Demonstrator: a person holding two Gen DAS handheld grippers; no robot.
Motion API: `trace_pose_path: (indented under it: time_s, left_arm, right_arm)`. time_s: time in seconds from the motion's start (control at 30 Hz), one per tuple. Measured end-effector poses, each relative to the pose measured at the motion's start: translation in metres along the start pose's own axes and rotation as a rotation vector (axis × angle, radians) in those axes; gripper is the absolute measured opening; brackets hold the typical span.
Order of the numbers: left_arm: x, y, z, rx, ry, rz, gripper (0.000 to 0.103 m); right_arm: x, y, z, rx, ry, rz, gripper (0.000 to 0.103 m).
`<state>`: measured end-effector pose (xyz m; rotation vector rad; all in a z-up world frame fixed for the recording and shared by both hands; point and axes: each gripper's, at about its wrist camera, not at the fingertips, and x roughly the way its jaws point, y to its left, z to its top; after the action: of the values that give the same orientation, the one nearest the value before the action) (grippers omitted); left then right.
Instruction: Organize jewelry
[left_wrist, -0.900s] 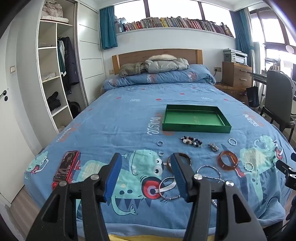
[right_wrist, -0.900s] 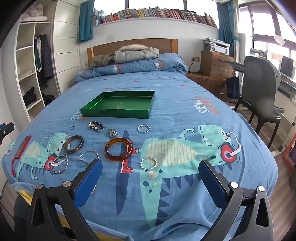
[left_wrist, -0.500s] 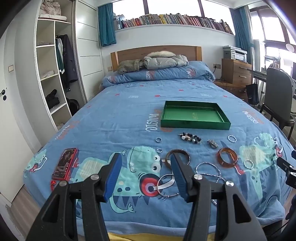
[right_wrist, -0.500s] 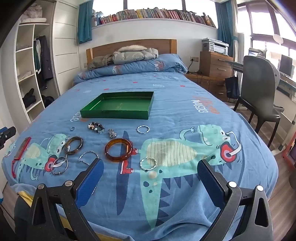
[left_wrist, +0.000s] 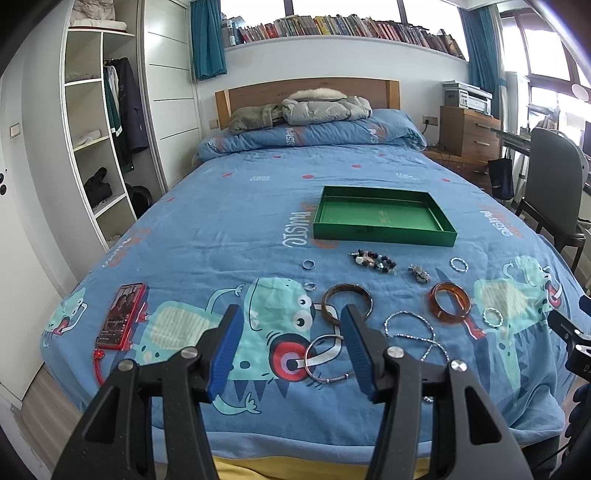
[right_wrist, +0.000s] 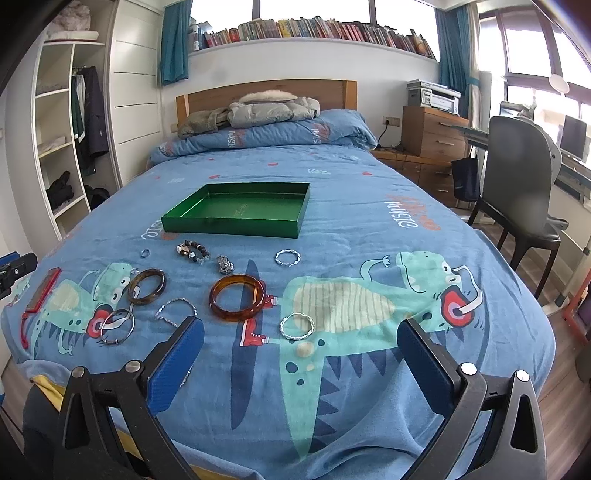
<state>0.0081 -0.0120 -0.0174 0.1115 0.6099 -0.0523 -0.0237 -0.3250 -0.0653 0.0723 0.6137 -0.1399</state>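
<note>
The left tool (left_wrist: 291, 347) is shown with its blue pads parted to a moderate gap, nothing held between them, raised above the near edge of the bed (left_wrist: 240, 206). The right tool (right_wrist: 299, 358) is spread much wider, likewise empty and clear of the bedspread.

The green tray (right_wrist: 229, 223) is taken as landmark: a shallow rectangular box set flat near the middle of the bed, its long axis running across the bed, its inside bare of jewelry. All pieces are laid on the bedspread on the near side of the tray. Just before its front wall are found the beaded bracelet (right_wrist: 192, 251), a small metal charm (right_wrist: 225, 264), a twisted silver ring (right_wrist: 287, 257) and a small ring (right_wrist: 144, 253). Nearer the viewer from these lie the amber bangle (right_wrist: 237, 297) and the dark brown bangle (right_wrist: 147, 287), both flat with openings upward. Nearest the bed's edge are seen a thin silver bangle (right_wrist: 117, 326), a silver chain (right_wrist: 173, 312) partly hidden behind the right tool's left pad, and a second twisted silver bangle (right_wrist: 296, 325).

A red phone (left_wrist: 120, 315) is placed well left of the tray, close to the bed's corner. Open bedspread is left on the tray's right and far sides.
</note>
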Motion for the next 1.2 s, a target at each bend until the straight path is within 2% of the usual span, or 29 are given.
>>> trace_pose_path:
  time_s: [0.4,1.0,1.2]
  left_arm:
    - [0.003,-0.004,-0.002,0.018,-0.006,-0.016,0.053]
    - [0.003,-0.003,-0.003,0.011,0.015,-0.040,0.053]
    - [0.004,0.001,-0.003,0.011,0.009,-0.025,0.053]
  right_arm:
    - [0.002,0.000,0.000,0.012,-0.006,0.013,0.103]
    - [-0.001,0.005,0.003,0.016,-0.010,-0.012,0.103]
    - [-0.001,0.009,0.005,0.009,-0.009,-0.003,0.103]
